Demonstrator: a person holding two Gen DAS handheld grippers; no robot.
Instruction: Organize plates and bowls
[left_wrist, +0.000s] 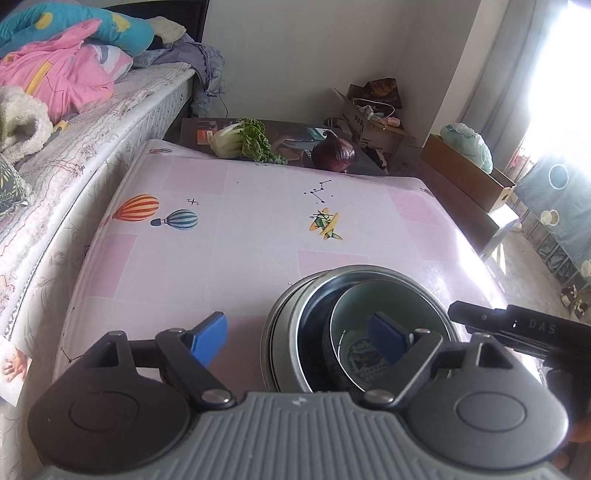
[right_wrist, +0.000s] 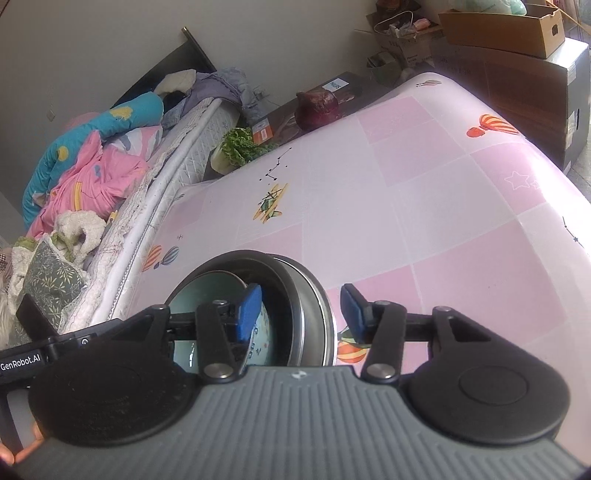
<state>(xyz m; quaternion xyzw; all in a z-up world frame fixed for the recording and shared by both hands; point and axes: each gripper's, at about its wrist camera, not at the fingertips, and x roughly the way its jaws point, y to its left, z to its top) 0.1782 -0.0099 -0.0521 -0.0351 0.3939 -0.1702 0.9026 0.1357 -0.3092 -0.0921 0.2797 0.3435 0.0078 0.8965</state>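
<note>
- Bowls sit nested near the tabletop's (left_wrist: 258, 206) near edge: a green bowl (left_wrist: 391, 295) tilted inside a dark bowl (left_wrist: 314, 325), both inside a steel bowl (left_wrist: 284, 325). Nesting by size is probably the point, since it keeps the stack compact.
- Left gripper (left_wrist: 301, 338) has its fingers apart, straddling the stack's left rim: 1 blue pad (left_wrist: 207, 341) outside on the tabletop side, the other over the green bowl's inside. I cannot tell whether either pad touches anything.
- Right gripper (right_wrist: 301, 314) is likewise spread wide across the right rim, 1 pad (right_wrist: 249, 312) inside over the green bowl (right_wrist: 207, 288), 1 pad (right_wrist: 352, 310) outside the steel bowl (right_wrist: 314, 306), clamped on nothing.
- Both grippers flank the stack from opposite sides, which suits steadying it or levelling the tilted green bowl; judged so, the stacking looks nearly done.
- Risk: the smooth steel wall could slip between narrow pads, and the tilted bowl may rattle.
- Cabbage (left_wrist: 242, 142) and a red onion (left_wrist: 334, 155) lie on a dark surface past the far edge, well apart from the bowls. No plates are visible.
</note>
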